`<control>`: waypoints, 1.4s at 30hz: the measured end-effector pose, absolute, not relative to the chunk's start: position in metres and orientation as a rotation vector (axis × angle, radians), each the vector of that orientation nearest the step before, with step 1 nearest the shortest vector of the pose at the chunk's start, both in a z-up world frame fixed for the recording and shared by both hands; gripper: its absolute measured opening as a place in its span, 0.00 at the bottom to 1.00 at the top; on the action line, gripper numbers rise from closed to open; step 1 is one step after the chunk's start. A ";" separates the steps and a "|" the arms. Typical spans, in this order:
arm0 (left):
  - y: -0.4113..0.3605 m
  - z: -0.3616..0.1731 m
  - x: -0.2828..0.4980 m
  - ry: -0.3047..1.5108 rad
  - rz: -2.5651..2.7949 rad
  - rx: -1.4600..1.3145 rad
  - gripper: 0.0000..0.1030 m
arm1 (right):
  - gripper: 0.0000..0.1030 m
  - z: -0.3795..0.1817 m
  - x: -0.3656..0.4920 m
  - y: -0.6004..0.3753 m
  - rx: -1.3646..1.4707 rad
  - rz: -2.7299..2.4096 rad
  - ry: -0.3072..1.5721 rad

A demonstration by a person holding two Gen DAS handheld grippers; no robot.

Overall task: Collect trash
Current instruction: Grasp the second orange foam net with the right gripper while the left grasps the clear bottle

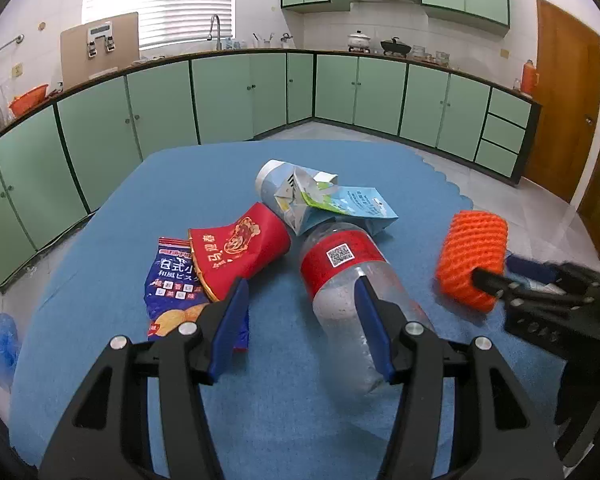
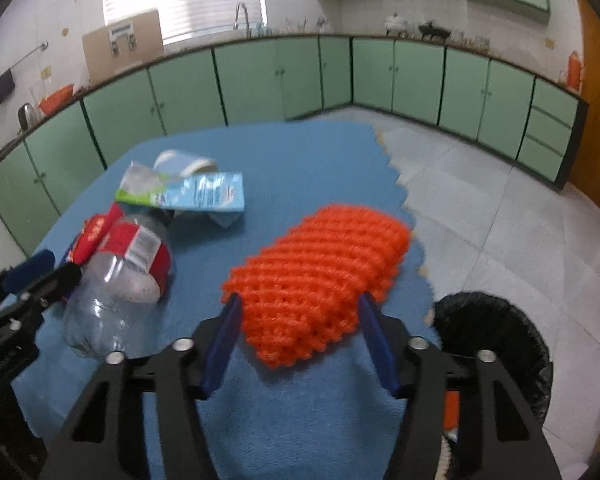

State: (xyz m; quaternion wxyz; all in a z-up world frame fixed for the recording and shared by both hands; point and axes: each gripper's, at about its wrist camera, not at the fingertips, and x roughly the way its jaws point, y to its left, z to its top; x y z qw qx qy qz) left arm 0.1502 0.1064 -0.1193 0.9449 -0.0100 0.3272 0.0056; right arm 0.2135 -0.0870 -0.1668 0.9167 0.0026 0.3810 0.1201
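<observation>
Trash lies on a blue table mat (image 1: 220, 184): a clear plastic bottle with a red label (image 1: 348, 280), a red paper cup (image 1: 240, 248), a blue snack wrapper (image 1: 172, 280), a light blue carton (image 1: 328, 204) and a pale cup (image 1: 268, 180). My left gripper (image 1: 300, 300) is open; its right finger rests against the bottle. My right gripper (image 2: 300, 316) is shut on an orange foam net (image 2: 320, 276), held above the mat's right edge. The net also shows in the left wrist view (image 1: 472, 256). The bottle (image 2: 116, 292) and carton (image 2: 204, 196) lie left of it.
A black-lined trash bin (image 2: 496, 352) stands on the floor just right of the table, below my right gripper. Green kitchen cabinets (image 1: 220, 96) line the far walls. A blue bag (image 1: 0, 344) lies on the floor at left. The mat's scalloped right edge (image 2: 396, 184) borders the tiled floor.
</observation>
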 end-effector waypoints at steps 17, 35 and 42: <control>0.070 -0.129 0.169 0.704 -0.046 -0.041 0.68 | 0.16 -0.150 0.201 -0.097 -0.026 0.300 0.756; 0.067 -0.161 0.212 0.824 0.040 -0.086 0.59 | 0.16 -0.158 0.211 -0.115 0.021 0.310 0.773; 0.068 -0.158 0.204 0.817 0.020 -0.105 0.58 | 0.16 -0.157 0.209 -0.116 0.022 0.308 0.768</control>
